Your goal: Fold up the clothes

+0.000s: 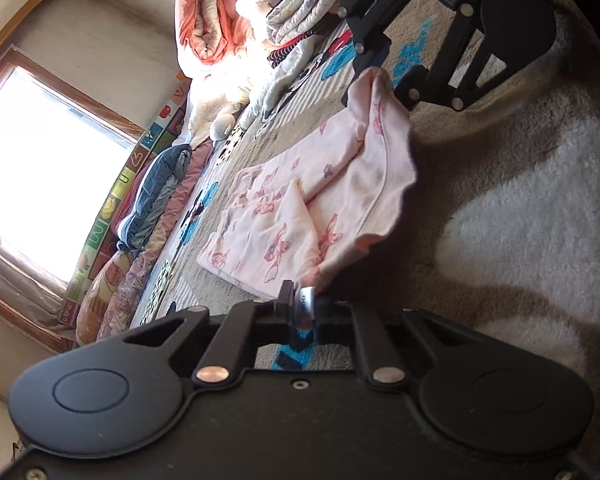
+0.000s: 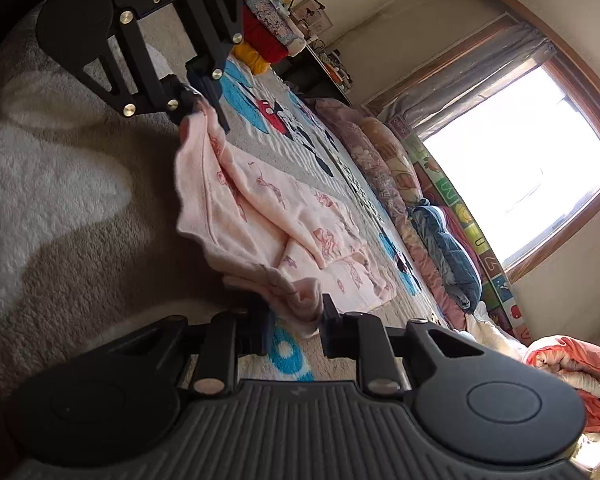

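Observation:
A pale pink garment (image 1: 284, 216) with pink cartoon prints lies partly on the rug, and both grippers lift its near edge. In the left wrist view my left gripper (image 1: 306, 304) is shut on one corner of that edge. The right gripper (image 1: 382, 78) pinches the other corner at the top. In the right wrist view my right gripper (image 2: 298, 314) is shut on a bunched corner of the pink garment (image 2: 268, 208). The left gripper (image 2: 199, 107) holds the far corner at upper left. The lifted edge hangs slack between them.
A beige rug (image 1: 500, 200) with blue and cartoon-mouse patches covers the floor. Folded quilts and an orange duvet (image 1: 208, 12) are piled at one end. Rolled bedding (image 2: 444, 248) and an alphabet mat (image 2: 460, 216) line the wall under a bright window (image 2: 520, 160).

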### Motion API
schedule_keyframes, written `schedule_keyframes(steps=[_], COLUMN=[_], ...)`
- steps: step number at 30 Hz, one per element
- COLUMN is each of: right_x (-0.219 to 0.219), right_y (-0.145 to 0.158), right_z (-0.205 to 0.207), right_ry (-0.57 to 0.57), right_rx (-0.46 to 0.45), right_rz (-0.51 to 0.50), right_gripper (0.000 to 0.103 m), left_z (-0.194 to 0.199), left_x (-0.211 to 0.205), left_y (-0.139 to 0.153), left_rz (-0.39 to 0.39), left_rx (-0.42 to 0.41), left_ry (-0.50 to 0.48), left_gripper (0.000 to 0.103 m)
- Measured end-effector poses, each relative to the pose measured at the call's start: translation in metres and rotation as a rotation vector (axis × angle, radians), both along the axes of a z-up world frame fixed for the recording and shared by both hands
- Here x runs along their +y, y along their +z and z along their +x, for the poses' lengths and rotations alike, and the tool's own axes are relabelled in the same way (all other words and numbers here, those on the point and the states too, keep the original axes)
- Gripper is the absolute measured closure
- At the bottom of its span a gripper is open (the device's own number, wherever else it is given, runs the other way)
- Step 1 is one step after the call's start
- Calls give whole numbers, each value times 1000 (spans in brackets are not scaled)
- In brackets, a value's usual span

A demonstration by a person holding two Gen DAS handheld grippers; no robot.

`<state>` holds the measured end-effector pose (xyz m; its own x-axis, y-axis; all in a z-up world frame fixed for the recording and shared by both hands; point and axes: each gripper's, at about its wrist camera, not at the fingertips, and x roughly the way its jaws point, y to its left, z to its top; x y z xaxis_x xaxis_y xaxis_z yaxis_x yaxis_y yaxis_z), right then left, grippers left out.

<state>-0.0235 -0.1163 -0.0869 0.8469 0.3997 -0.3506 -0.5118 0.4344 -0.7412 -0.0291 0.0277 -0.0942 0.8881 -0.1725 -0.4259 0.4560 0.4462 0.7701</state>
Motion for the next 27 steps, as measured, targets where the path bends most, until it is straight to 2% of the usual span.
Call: schedule_keyframes(steps=[1,5,11,12,13,15,16,18,22,27], right_x=[-2,-10,-18,-17,-16,-10,-7,-2,4,11], right_y=[4,19,36,34,31,22,17,9,2,1], right_z=[-1,-17,-56,-61,-65,-68,-69,-70,-67,-64], right_ry=[-7,-1,71,68,69,93,104,124,158,208], right_rx=[13,39,58,40,25,5,1,-4,-13,-22], right_rz=[14,41,1,-12,-31,-84,-107,-146,-167,-165], right_gripper=[85,87,91,80,60,39,37,38,41,49], left_z=[-2,-17,-38,-41,-41,-41,-40,-40,-39,-40], left_x=[1,7,16,17,16,15,14,14,19,23], left_y=[2,18,42,42,37,26,21,12,8,26], left_rz=[-2,-10,-22,-14,9,46,63,90,96,-2], left_rx=[6,17,35,41,46,54,60,69,69,77], left_ry=[0,3,9,10,11,11,11,12,22,14], left_gripper=[96,96,96,96,96,96,96,95,93,92])
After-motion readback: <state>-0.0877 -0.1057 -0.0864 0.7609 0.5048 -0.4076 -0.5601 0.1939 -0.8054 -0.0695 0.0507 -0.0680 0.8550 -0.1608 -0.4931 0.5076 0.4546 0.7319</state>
